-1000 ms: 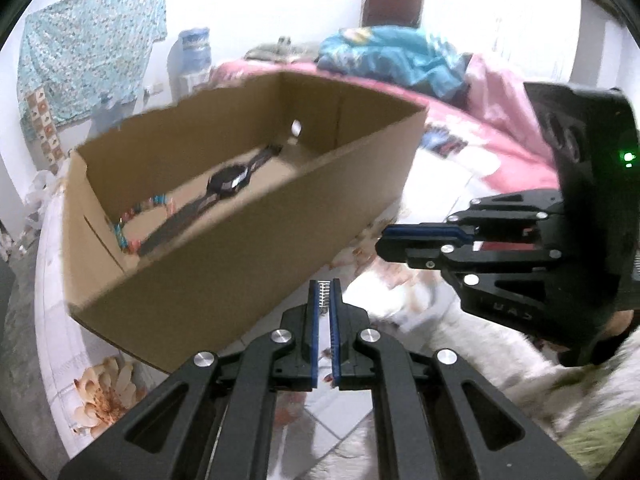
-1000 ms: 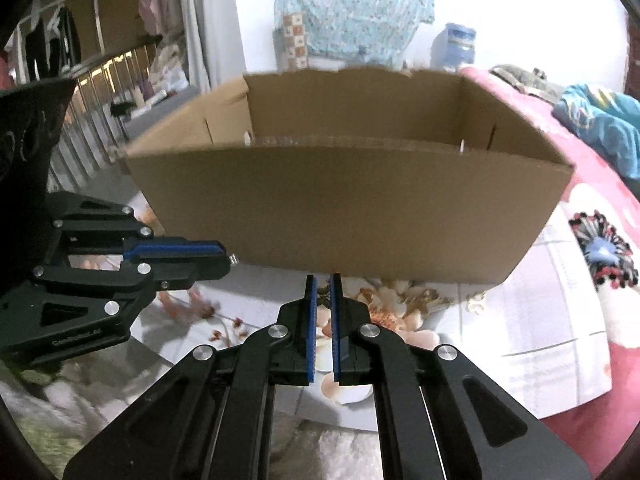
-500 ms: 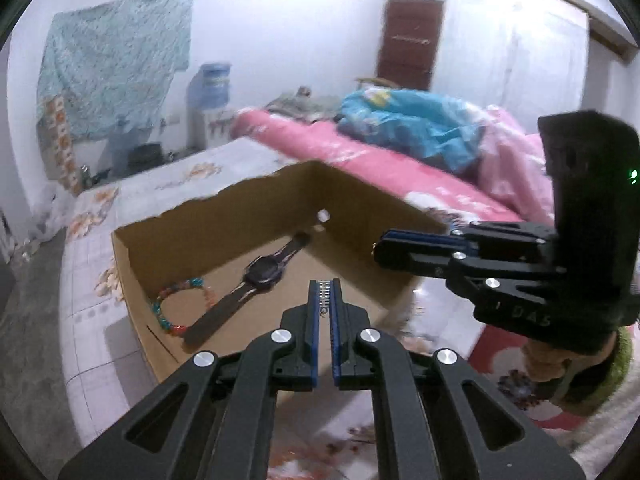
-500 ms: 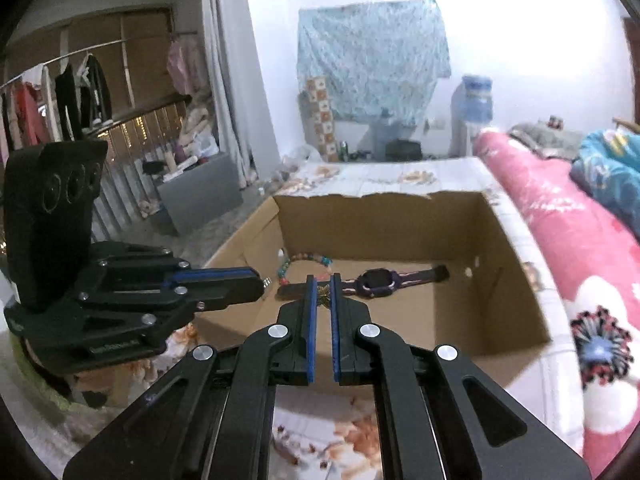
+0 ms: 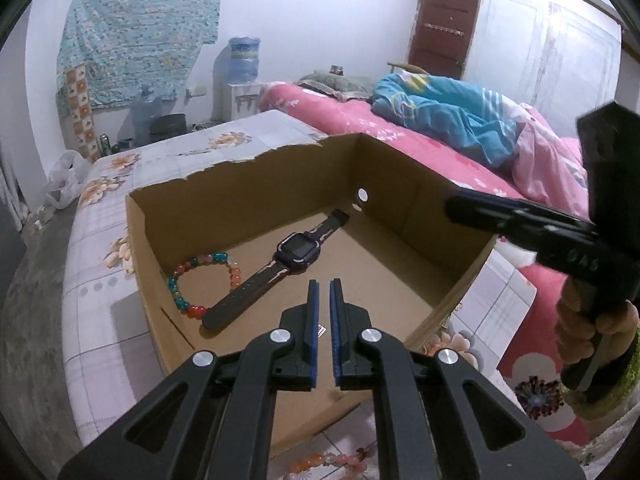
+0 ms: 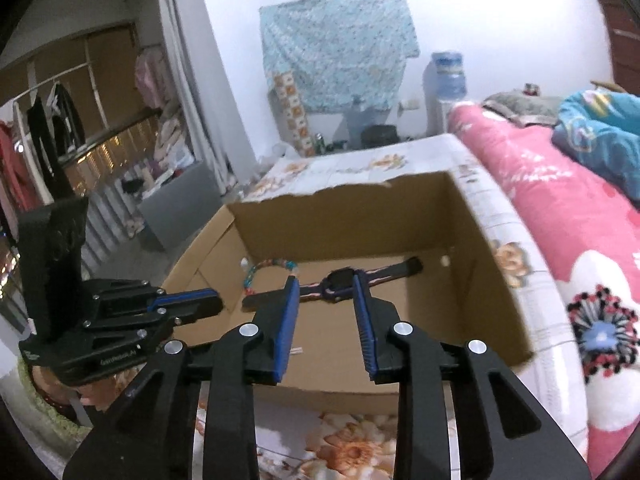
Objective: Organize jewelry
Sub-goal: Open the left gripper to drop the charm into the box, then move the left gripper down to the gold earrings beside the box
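Progress stood partway: inside the cardboard box [image 5: 404, 200] on the bed lay a beaded bracelet [image 5: 202, 280] by its left wall and a dark wristwatch [image 5: 280, 268] just beside it. A second string of beads [image 5: 332, 462] remained outside, below the box's near wall. Left claw [image 5: 324, 320] was together and empty; right claw [image 6: 326, 320] had just been opening, nothing between its jaws.

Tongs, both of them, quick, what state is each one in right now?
Left tongs: shut, holding nothing.
Right tongs: open, jaws have just been opening, nothing between them; they hang above the brown cardboard box.
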A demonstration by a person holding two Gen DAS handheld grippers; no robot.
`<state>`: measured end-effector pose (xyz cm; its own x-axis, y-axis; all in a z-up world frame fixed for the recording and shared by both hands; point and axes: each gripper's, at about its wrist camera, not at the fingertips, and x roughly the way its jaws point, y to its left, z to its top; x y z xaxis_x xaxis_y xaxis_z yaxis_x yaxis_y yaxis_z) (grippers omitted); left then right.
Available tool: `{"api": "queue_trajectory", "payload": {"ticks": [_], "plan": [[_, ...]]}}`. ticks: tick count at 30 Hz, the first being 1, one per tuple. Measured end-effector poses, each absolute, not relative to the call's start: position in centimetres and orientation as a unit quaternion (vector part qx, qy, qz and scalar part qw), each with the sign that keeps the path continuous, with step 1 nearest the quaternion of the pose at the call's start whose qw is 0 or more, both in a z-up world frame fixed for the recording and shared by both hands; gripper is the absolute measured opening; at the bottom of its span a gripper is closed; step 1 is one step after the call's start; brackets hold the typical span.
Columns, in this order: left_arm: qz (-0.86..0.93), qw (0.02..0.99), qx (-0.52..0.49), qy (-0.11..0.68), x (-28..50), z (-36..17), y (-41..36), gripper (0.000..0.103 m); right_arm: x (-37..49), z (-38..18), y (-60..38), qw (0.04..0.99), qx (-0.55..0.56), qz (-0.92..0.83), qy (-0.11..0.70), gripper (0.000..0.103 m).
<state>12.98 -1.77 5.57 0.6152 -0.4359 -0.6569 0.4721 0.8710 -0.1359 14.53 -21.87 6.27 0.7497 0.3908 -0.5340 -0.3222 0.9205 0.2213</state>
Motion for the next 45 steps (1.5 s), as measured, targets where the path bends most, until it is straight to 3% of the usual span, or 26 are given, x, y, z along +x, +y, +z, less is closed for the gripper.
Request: {"api": "queue_trajectory", "payload": {"ticks": [11,18,27,35,45], "plan": [[-0.282,0.901,0.019,0.329,10.2,6.4,-1.8,0.005,10.3,6.6,-25.9,0.947,0.069,0.139,0.282,0.029],[-0.338,0.887,0.044,0.312,7.3,5.8,-4.1,0.012,8.1,4.2,-27.7,0.939,0.086,0.118,0.31,0.03],[-0.37,0.852,0.081,0.362,6.5,1.7,-8.6,0.012,7.7,0.0,-27.0,0.918,0.105,0.12,0.363,0.03],[-0.347,0.843,0.178,0.371,7.1,-2.4,-12.3,0.013,7.9,-2.5,-25.5,0.909,0.073,0.124,0.392,0.03],[-0.332,0.838,0.188,0.39,8.9,-4.0,-13.6,0.012,8.8,-3.7,-25.8,0.901,0.084,0.131,0.406,0.03]]}}
